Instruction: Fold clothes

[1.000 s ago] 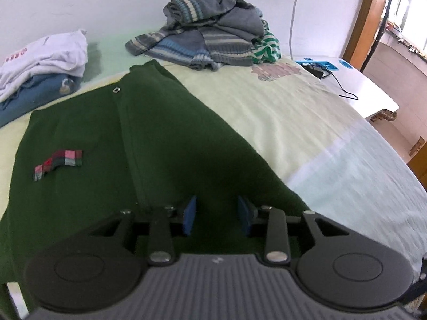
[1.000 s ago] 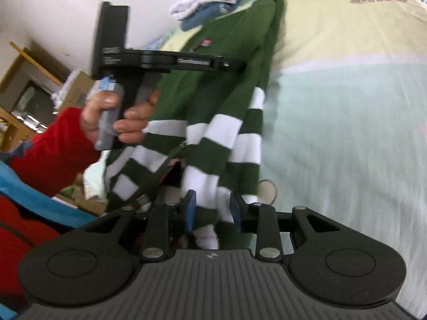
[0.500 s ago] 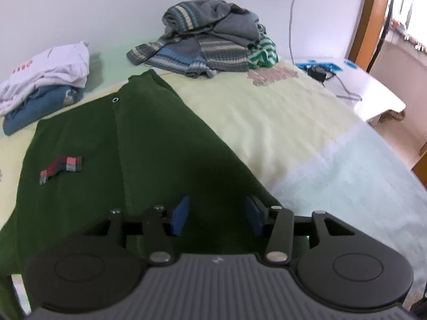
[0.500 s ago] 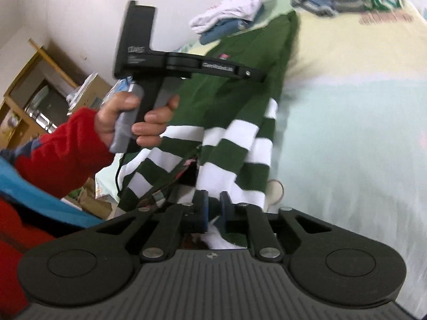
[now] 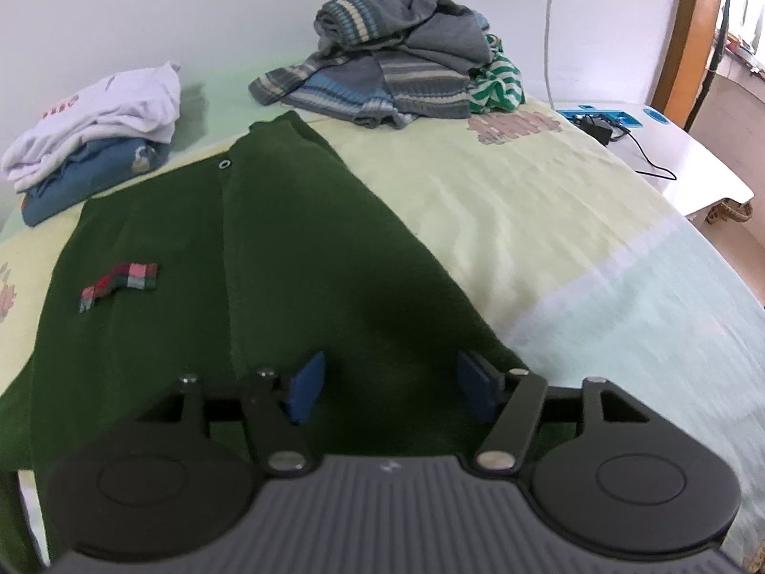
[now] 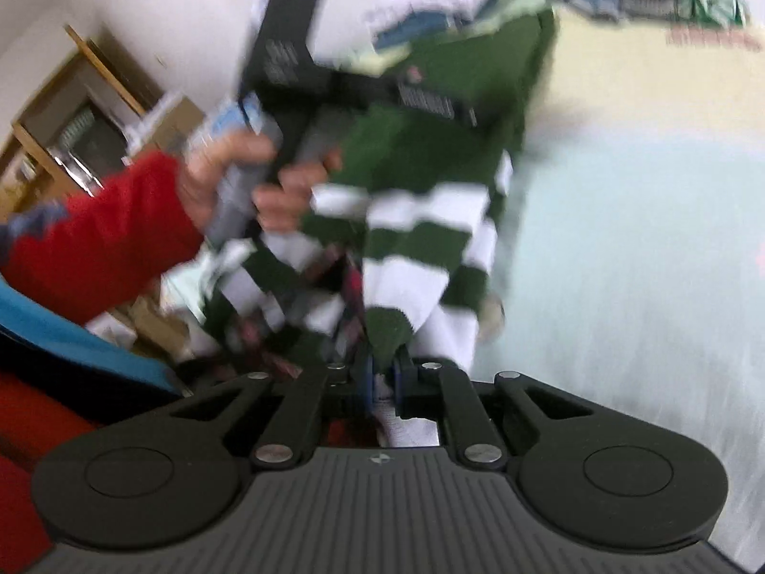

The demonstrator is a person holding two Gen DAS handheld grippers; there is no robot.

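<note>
left tongs: jaws opening, spread over the green sweater, pads off the cloth | right tongs: jaws closing, pinching the sweater's green-and-white striped hem | sweater: spread across the bed, hem end hanging over its edge | left hand: gripping its handle
</note>
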